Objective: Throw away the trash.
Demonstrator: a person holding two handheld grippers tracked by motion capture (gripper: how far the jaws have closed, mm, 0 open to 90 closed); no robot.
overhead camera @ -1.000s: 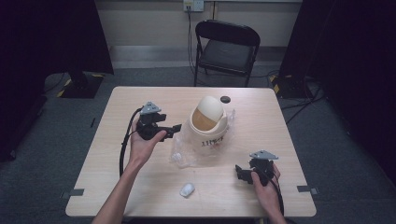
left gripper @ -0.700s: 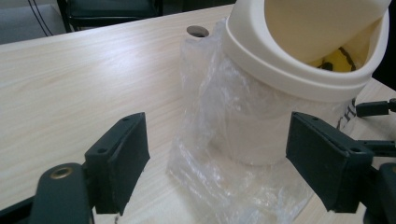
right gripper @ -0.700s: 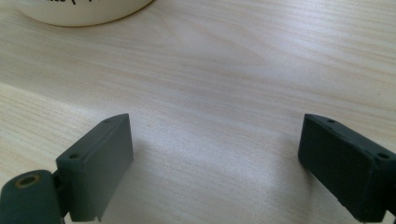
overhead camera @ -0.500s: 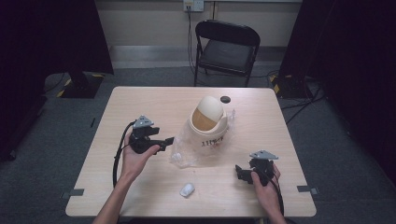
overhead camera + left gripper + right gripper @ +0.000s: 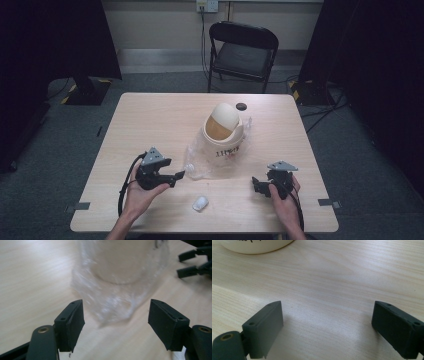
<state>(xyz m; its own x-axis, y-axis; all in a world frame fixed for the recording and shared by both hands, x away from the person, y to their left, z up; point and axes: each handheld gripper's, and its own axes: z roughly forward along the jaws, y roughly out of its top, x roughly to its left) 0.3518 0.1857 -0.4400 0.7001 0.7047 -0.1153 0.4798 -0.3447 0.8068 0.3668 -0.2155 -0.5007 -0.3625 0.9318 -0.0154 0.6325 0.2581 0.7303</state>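
clear plastic bag (image 5: 207,162) lies crumpled against the small bin (image 5: 223,134) mid-bench. left gripper (image 5: 115,322) fingers partly open, closing, nothing pinched; right gripper (image 5: 327,326) wide, empty. risk: film slips, bin topples.

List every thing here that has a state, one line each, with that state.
Bin: upright on the table, domed lid on.
Plastic bag: crumpled around the bin's base, lying loose.
White wad: loose on the table, untouched.
Black cap: lying behind the bin.
Left gripper: open, jaws just been closing, nothing between them.
Right gripper: open, empty.
Chair: unfolded, vacant.
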